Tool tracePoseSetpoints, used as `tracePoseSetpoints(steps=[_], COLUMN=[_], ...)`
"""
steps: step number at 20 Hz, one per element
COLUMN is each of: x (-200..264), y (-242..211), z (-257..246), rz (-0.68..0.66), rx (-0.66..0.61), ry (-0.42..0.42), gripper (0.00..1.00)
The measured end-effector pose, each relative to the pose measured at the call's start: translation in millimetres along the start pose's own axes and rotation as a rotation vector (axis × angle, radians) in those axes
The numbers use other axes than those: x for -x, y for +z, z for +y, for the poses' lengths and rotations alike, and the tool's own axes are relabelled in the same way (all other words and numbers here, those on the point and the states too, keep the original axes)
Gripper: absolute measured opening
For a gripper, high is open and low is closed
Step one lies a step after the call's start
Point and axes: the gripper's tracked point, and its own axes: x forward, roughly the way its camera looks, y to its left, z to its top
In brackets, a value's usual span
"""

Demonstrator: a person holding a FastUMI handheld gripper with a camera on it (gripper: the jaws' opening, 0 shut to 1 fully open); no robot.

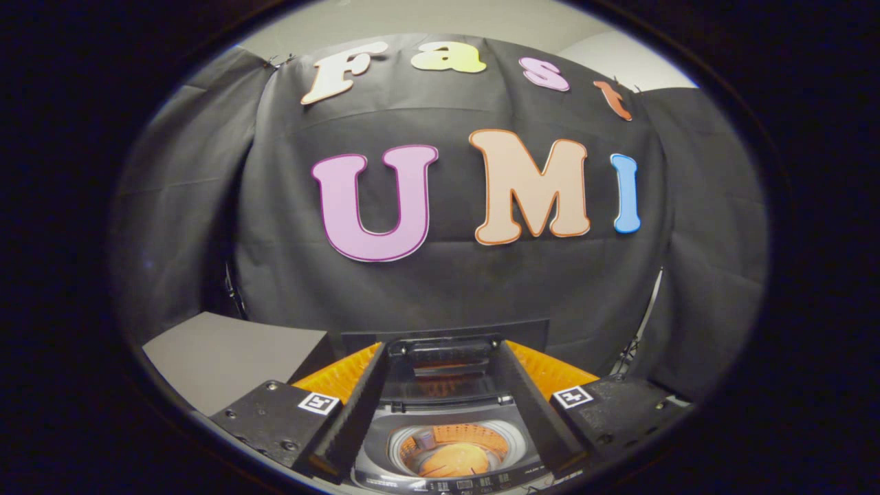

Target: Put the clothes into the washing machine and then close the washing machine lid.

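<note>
Backdrop: black cloth wall [440,275] beyond the fingers.
Gripper [443,350]: fingers spread wide, holding nothing.
Washing machine [447,447]: between the fingers, lid [443,364] raised.
Clothes [454,459]: orange, inside the drum.

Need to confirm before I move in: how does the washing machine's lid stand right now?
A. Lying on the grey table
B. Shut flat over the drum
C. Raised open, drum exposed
C: the lid stands raised behind the washing machine's round drum opening, seen between the open gripper's fingers.
</note>
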Motion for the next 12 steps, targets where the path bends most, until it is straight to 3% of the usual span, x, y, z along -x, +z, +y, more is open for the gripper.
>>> tracePoseSetpoints(steps=[6, 12], x=[-21, -73], y=[10, 7], z=[7, 12], rz=[-0.026, -0.032], rx=[0.010, -0.019], ry=[0.004, -0.004], gripper=[0.98, 0.97])
